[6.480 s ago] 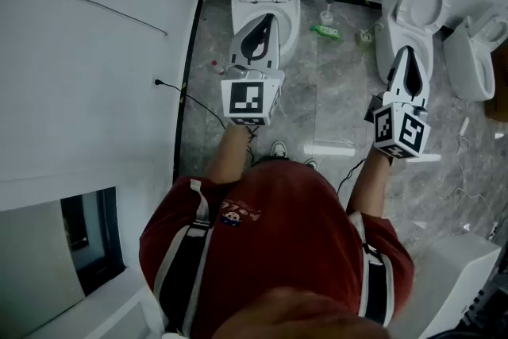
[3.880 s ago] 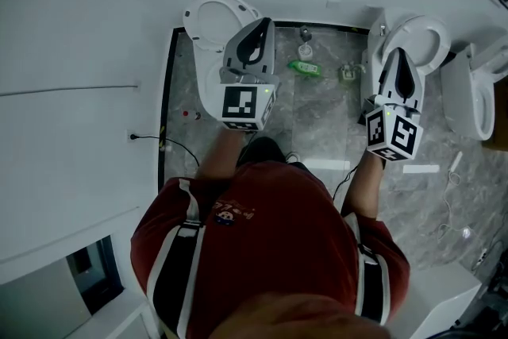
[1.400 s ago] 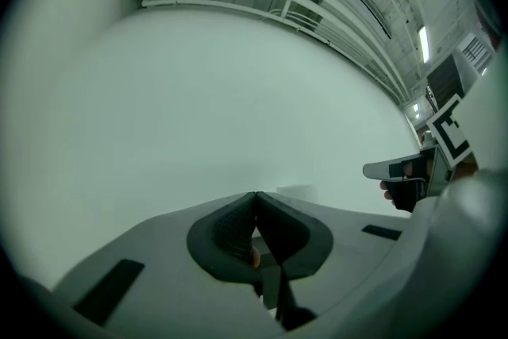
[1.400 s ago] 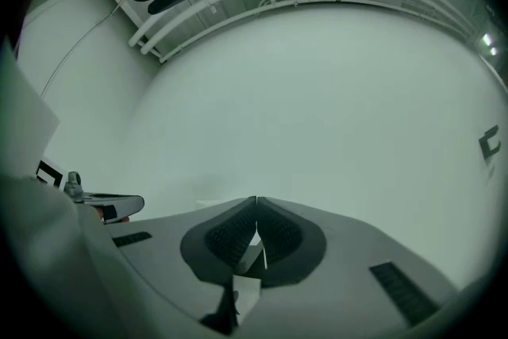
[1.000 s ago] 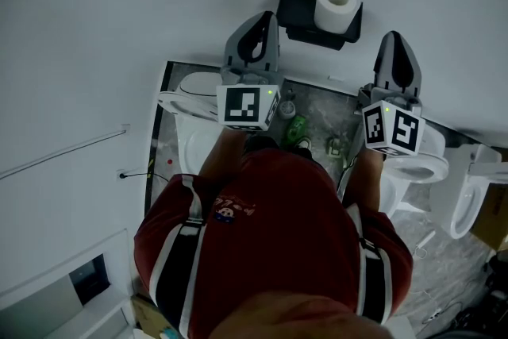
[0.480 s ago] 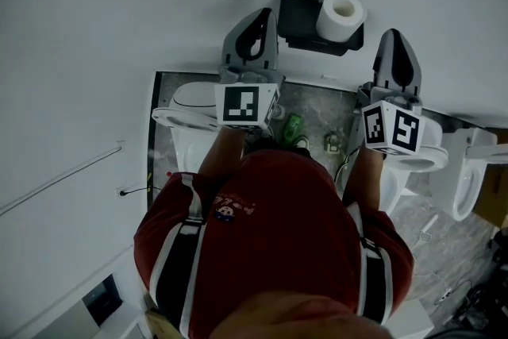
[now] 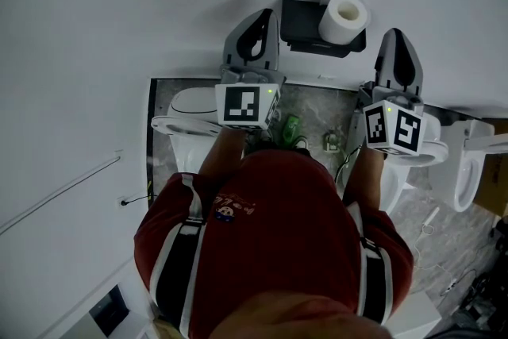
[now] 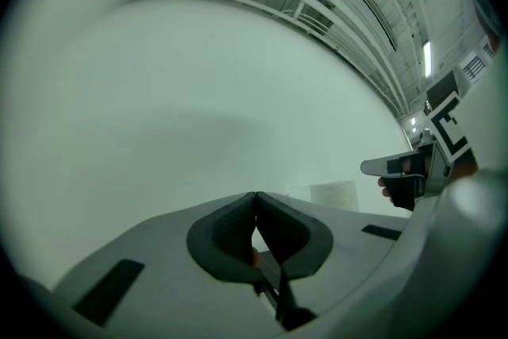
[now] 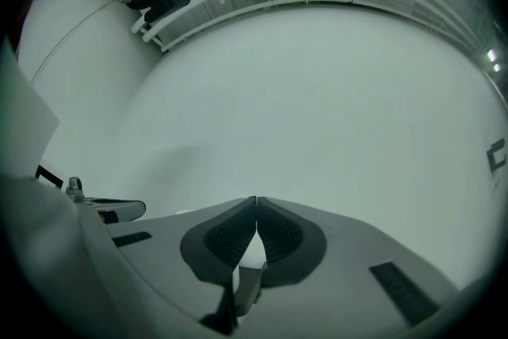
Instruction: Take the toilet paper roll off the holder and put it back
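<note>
Two-handed, holds the left gripper (image 7: 262,18) and the right gripper (image 7: 394,37) up toward the wall (image 7: 119,12), each with jaws pressed together on nothing. Finds the toilet paper roll (image 7: 343,17) standing on end on the black holder (image 7: 302,16), ahead of and between the two sets of jaws, nearer the right pair, untouched. Expect light, soft, easily crushed paper around a stiffer core. Probably best to open wide and pinch gently across the sides.
</note>
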A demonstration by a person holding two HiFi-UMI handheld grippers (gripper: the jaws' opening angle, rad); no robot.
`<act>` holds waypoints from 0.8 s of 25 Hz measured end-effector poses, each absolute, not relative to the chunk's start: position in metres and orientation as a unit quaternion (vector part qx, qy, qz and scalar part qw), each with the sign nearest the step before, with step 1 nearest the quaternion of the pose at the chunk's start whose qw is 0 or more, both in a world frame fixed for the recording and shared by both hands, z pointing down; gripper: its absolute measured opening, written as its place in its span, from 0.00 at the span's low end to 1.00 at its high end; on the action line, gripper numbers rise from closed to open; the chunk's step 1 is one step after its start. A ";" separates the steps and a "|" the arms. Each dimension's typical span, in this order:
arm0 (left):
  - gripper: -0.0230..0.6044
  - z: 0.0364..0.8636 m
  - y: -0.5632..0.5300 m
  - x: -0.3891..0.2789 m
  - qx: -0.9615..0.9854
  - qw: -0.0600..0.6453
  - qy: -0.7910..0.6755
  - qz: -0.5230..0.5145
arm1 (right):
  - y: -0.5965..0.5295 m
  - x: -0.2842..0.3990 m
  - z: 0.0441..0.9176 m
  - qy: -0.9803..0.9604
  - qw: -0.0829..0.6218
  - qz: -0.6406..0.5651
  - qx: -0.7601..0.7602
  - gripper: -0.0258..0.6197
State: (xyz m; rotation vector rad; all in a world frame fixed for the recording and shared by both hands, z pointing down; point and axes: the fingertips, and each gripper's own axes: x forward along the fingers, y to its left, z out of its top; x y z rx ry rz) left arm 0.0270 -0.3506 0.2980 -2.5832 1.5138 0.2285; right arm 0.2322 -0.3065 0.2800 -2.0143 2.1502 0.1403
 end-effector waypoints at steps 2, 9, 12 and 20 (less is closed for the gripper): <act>0.07 0.300 -0.352 0.026 -0.859 0.069 0.501 0.074 | -0.306 0.230 0.279 0.727 0.104 0.048 -0.677 0.06; 0.07 0.298 -0.353 0.018 -0.861 0.066 0.498 0.079 | -0.308 0.199 0.273 0.771 0.112 0.044 -0.625 0.31; 0.07 0.300 -0.353 0.013 -0.861 0.064 0.498 0.082 | -0.315 0.180 0.280 0.791 0.084 0.038 -0.605 0.52; 0.07 0.304 -0.357 0.000 -0.859 0.054 0.503 0.081 | -0.340 0.156 0.307 0.796 0.003 0.006 -0.605 0.77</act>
